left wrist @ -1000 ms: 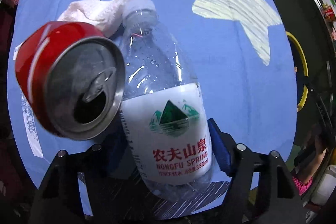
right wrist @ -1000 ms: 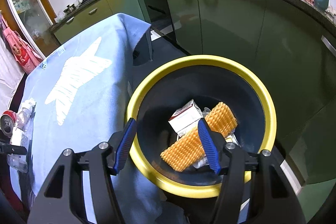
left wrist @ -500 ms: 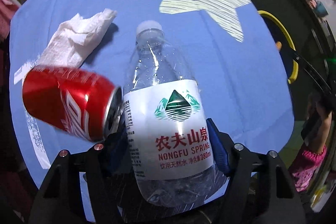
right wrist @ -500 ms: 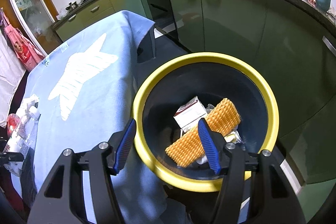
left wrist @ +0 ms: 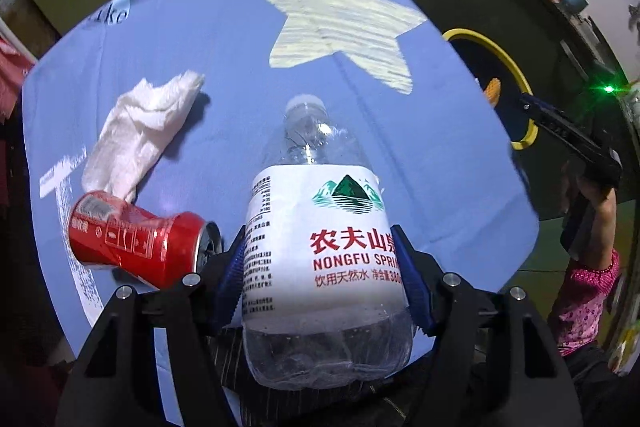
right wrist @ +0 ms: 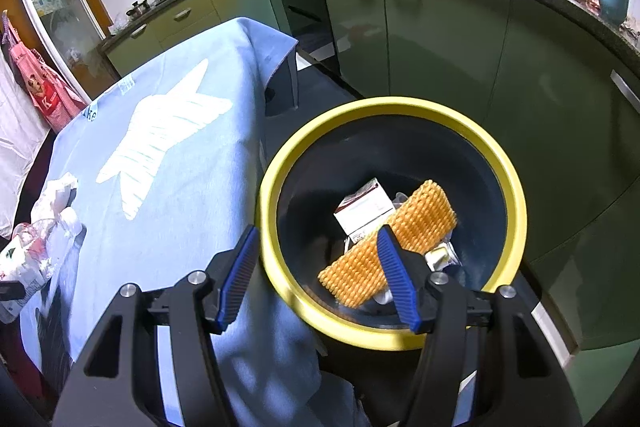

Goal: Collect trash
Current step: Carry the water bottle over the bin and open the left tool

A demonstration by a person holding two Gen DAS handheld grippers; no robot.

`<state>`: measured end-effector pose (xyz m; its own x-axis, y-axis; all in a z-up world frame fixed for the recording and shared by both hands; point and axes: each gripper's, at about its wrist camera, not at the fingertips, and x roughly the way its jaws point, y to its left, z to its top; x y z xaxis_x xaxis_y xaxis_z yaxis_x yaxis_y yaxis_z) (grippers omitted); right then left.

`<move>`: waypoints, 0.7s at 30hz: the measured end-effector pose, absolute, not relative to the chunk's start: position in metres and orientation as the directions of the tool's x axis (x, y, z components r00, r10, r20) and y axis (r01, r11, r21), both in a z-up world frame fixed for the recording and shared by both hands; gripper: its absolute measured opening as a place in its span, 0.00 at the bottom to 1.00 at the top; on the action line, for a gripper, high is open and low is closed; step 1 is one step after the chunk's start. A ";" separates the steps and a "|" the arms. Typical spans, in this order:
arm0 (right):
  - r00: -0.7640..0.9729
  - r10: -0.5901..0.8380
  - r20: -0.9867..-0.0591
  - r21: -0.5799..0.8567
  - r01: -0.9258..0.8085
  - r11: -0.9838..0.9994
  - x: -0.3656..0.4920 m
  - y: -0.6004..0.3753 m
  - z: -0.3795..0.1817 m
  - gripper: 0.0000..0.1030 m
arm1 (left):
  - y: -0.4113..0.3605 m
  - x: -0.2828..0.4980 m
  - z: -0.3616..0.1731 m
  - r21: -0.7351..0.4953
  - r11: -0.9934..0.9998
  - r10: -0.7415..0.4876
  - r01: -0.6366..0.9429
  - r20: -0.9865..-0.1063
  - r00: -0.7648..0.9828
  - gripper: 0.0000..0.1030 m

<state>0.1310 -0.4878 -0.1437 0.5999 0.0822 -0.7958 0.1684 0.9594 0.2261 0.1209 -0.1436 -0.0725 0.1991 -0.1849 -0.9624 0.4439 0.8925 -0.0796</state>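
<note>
Clear plastic is filling your left gripper [left wrist: 320, 279]: you are holding the bottle [left wrist: 324, 267] by its labelled belly between the blue pads, which are pressing on both sides while the jaws are closing a little more. It is pointing cap-first away from you, over the blue cloth [left wrist: 248, 39]. Just beside the left finger, a red can [left wrist: 140, 239] is lying on its side, apparently free of the grip. Past it, a crumpled tissue [left wrist: 140, 135] is resting on the cloth, and farther still the pale star [left wrist: 340, 23] is showing. Beyond the table edge, the bin [left wrist: 516, 75] is waiting with its yellow rim.

Your right gripper [right wrist: 316, 275] is hovering over that bin [right wrist: 392, 107], its jaws standing apart with nothing between them. A waffled yellow piece [right wrist: 392, 243] and a small carton [right wrist: 362, 211] are already lying inside.

You seem to be mid-carry with the bottle; can and tissue are still to be collected. Next you are probably needing to swing the bottle across the cloth, past the star, until it is hanging inside the rim, then let the jaws part. Mind the right gripper, which is sitting over the opening.
</note>
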 end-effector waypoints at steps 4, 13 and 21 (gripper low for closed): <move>0.597 0.082 -0.798 0.228 0.173 0.958 0.132 -0.490 -0.145 0.56 | -0.149 0.122 -0.067 -0.080 0.882 -0.201 0.464 -0.955 0.217 0.64; 0.595 0.083 -0.800 0.228 0.173 0.958 0.131 -0.491 -0.146 0.56 | -0.155 0.120 -0.055 -0.093 0.871 -0.235 0.482 -0.941 0.244 0.63; 0.609 0.068 -0.790 0.224 0.183 0.957 0.124 -0.494 -0.141 0.56 | -0.167 0.118 -0.032 -0.101 0.847 -0.278 0.522 -0.921 0.272 0.63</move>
<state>0.1244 -0.4945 -0.1409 0.6093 0.0684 -0.7900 0.1835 0.9571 0.2244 0.1176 -0.1674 -0.0325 0.2724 -0.2777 -0.9212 0.5222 0.8468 -0.1008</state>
